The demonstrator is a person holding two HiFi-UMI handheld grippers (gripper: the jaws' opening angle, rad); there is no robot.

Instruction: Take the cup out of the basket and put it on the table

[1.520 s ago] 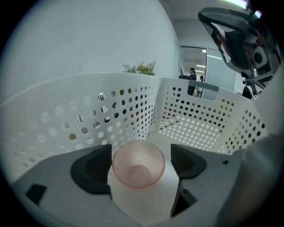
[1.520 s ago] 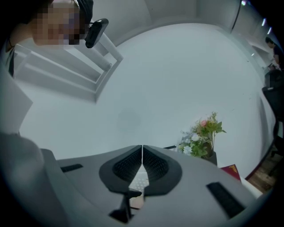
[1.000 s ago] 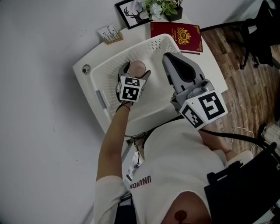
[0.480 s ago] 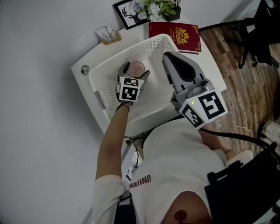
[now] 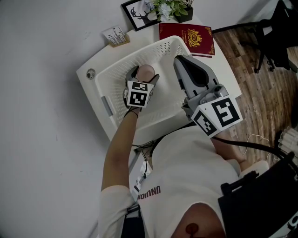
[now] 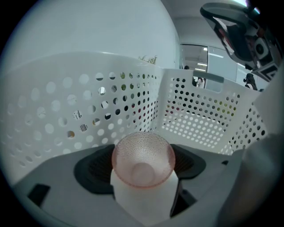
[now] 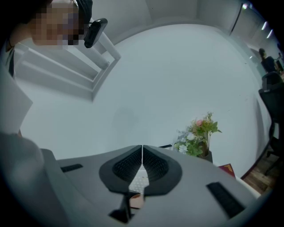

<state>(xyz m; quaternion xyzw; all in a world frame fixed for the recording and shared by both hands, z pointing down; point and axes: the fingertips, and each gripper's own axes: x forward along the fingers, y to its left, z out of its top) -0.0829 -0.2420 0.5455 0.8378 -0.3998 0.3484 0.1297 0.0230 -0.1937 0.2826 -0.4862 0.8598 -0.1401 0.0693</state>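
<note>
A pink dimpled cup stands between the jaws of my left gripper, which is shut on its sides. In the head view the cup shows just beyond the left gripper, inside the white perforated basket on the white table. My right gripper hovers over the basket's right side, its jaws shut with nothing held. In the right gripper view the right gripper points up at the white wall.
At the table's far end lie a red book, a potted plant, a framed picture and a small card stand. Wooden floor lies to the right. The basket walls surround the left gripper.
</note>
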